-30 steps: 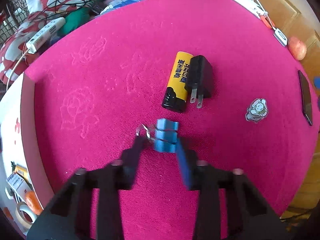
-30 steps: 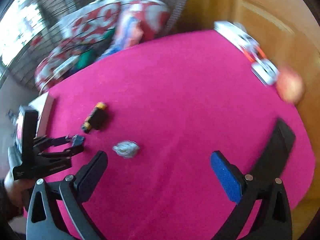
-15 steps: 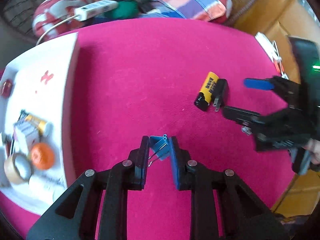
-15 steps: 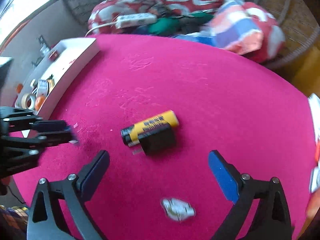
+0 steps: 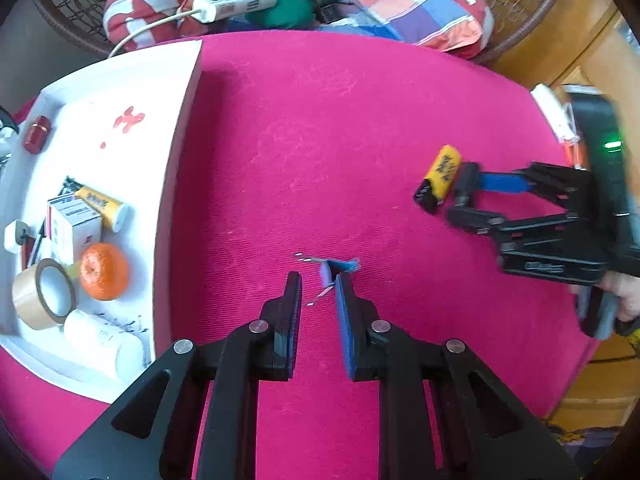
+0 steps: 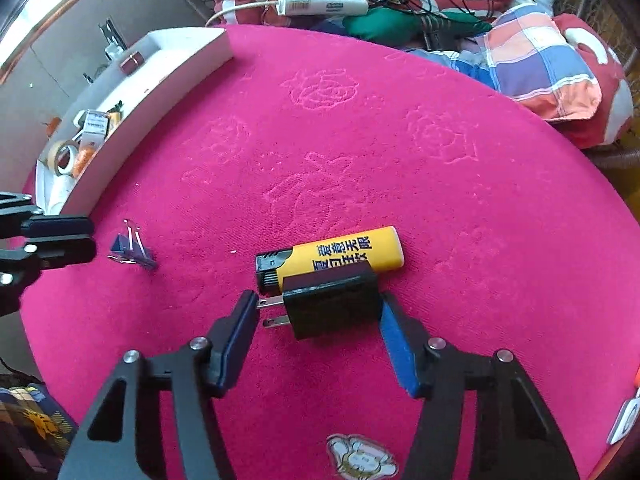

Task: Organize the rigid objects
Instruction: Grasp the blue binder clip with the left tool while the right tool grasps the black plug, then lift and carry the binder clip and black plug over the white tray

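At the left edge of the pink cloth [image 5: 320, 140], a white tray [image 5: 176, 128] holds an orange [image 5: 104, 271], a tape roll [image 5: 42, 294] and small boxes. The left gripper [image 5: 318, 286] is parted, its fingers not pinching the blue binder clip [image 5: 336, 268], which sits on the cloth just ahead of its tips. Further right, the right gripper [image 6: 318, 306] is spread around the black plug adapter [image 6: 332, 304], its pads close to both ends. The adapter lies against a yellow lighter [image 6: 332, 258].

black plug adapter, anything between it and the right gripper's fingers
Nothing visible. The right gripper is open with a finger on each side of the black plug adapter. The yellow lighter lies against its far side, outside the closing path.
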